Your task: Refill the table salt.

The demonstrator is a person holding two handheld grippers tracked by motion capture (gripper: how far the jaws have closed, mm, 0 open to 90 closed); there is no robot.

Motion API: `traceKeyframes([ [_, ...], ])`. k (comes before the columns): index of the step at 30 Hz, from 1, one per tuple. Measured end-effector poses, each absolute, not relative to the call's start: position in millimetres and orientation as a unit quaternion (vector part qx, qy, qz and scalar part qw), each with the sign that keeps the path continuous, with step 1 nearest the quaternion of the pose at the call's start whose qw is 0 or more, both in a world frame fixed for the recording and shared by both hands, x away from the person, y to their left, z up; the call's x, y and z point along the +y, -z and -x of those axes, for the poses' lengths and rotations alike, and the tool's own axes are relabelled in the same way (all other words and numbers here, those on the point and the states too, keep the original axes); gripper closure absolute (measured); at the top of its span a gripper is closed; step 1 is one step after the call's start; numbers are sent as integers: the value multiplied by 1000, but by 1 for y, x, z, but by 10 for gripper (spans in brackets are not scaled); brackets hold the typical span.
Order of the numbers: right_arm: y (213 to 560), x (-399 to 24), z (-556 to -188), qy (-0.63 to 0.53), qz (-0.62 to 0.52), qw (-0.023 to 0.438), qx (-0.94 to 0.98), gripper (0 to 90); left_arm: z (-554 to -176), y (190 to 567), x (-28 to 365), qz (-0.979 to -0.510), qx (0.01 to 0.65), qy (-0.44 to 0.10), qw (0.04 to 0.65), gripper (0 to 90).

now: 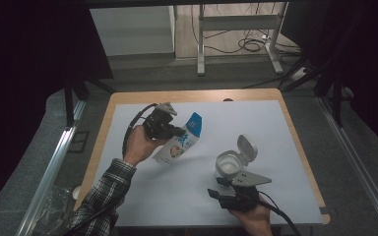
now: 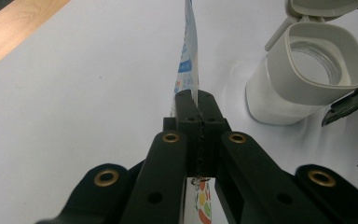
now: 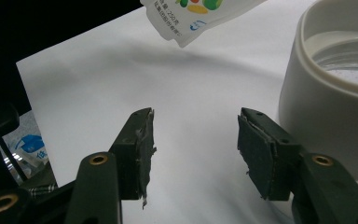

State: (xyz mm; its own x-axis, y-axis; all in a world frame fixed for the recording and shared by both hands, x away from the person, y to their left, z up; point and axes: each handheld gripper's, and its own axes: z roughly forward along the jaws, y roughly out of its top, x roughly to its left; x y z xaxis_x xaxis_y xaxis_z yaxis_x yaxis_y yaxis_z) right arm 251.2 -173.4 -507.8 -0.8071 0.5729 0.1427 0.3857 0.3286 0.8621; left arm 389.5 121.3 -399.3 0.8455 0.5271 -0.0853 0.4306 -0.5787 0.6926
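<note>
A white and blue printed pouch hangs tilted above the white sheet, pinched at its edge by my left gripper. In the left gripper view the jaws are pressed together on the thin pouch, which stands edge-on. A white jar stands at the front right with its flip lid swung open. My right gripper sits just in front of the jar, open and holding nothing. In the right gripper view the gripper has the jar close on the right and the pouch's corner overhead.
A white sheet covers most of the wooden table. Beyond the table's far edge are the metal legs of a stand and cables on the floor. Dark curtains hang at both sides.
</note>
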Motion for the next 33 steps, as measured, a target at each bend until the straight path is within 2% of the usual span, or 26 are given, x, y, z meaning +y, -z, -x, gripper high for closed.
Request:
traceKeyframes([
  [11,509,-172,-252,-500,-295,92,809,460,-387,398,123,-885,269,-65,375,900],
  [18,513,-161,-255,-511,-290,78,805,508,-381,387,124,-886,261,-65,377,900],
  [33,516,-86,-280,-517,-260,52,814,654,-362,359,132,-888,244,-68,385,900],
])
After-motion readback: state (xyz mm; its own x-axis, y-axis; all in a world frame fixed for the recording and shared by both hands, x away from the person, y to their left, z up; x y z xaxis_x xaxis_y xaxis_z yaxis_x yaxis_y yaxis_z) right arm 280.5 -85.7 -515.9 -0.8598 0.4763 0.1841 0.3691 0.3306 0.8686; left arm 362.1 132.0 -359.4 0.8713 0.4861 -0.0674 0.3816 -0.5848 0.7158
